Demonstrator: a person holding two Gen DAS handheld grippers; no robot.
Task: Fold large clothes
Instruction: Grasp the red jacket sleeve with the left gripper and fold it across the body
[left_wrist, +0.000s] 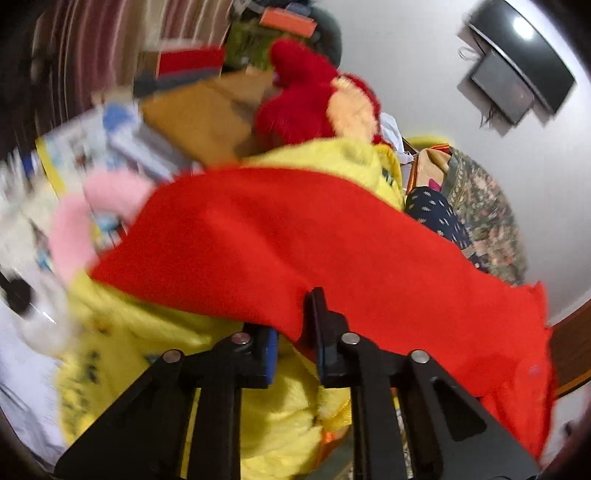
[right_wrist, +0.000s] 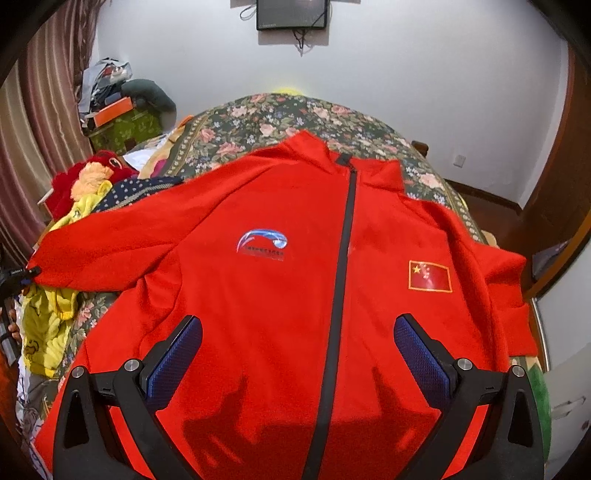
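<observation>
- Your left gripper (left_wrist: 295, 328) fingers pinch the red jacket (right_wrist: 280, 295) cuff, ready to fold the sleeve inward.
- Your right gripper (right_wrist: 297, 354) hovers wide open, empty, over the hem at lower centre.

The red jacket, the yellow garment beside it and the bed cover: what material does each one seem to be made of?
Red jacket: probably fleece or brushed knit; matte, slightly fuzzy, soft folds, with a black zipper.
Yellow garment: likely plush or coral fleece; visibly fluffy pile.
Bed cover: appears a flat woven or printed fabric with a floral pattern; the fibre cannot be told.
</observation>
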